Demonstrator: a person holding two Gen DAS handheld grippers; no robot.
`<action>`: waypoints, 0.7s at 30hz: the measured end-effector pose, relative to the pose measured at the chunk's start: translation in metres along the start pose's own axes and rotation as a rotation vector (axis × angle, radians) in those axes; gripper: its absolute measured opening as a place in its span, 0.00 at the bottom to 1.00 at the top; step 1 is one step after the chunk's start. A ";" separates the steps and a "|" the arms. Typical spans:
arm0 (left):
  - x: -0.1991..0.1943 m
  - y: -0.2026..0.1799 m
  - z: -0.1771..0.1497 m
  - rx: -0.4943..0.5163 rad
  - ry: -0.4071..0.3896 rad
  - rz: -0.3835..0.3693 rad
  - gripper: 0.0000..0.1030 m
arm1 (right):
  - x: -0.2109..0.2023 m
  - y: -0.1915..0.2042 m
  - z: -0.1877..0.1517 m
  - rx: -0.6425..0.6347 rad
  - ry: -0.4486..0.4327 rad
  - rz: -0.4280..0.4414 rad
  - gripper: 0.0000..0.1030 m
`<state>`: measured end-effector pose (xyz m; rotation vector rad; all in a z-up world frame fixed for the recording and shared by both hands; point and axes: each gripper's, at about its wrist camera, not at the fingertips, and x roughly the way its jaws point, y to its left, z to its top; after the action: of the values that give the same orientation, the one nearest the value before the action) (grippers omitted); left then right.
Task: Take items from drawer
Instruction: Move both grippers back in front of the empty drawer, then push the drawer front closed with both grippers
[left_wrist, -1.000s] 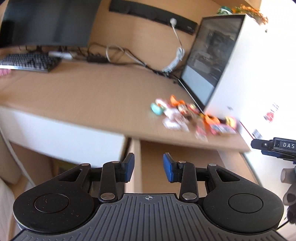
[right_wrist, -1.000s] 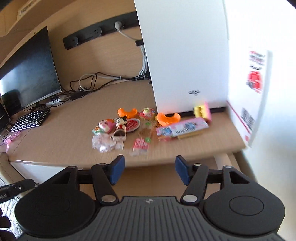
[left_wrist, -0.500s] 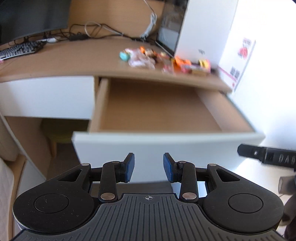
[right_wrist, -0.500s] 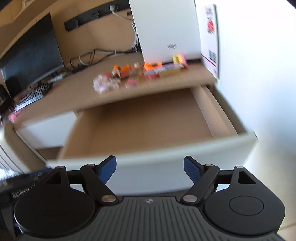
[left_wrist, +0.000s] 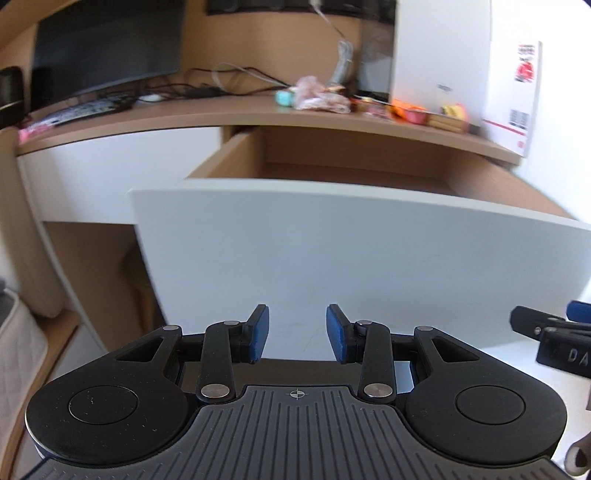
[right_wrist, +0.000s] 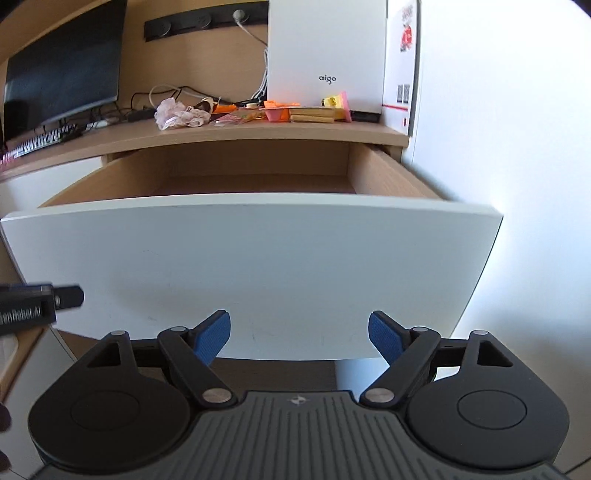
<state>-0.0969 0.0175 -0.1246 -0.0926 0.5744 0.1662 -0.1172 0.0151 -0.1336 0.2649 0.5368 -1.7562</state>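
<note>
The drawer (right_wrist: 251, 266) stands pulled out from under the bench (right_wrist: 258, 134), its broad white front panel facing both cameras and its light wood sides and back wall showing above the panel; its floor is hidden behind the front. The left tongs (left_wrist: 297, 334) and right tongs (right_wrist: 299, 338) both hang released and empty low before that panel, the right pair spread wider. On the bench lie small colourful items (right_wrist: 280, 110) beside a white computer case (right_wrist: 327, 55), with a dark monitor (right_wrist: 62, 70), a keyboard (right_wrist: 40, 142) and tangled cables (right_wrist: 166, 92) to the left, and a white wall (right_wrist: 498, 110) on the right.
</note>
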 end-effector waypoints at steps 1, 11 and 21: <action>0.000 0.002 -0.001 -0.013 -0.012 0.007 0.37 | 0.005 -0.002 0.000 0.008 0.002 0.003 0.80; 0.023 -0.006 0.019 0.064 0.005 -0.001 0.38 | 0.028 0.008 0.012 0.017 -0.039 -0.042 0.84; 0.074 -0.008 0.062 0.101 0.006 -0.016 0.38 | 0.081 0.018 0.051 0.033 -0.015 -0.049 0.84</action>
<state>-0.0014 0.0277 -0.1135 0.0004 0.5866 0.1212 -0.1152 -0.0818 -0.1295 0.2638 0.5074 -1.8149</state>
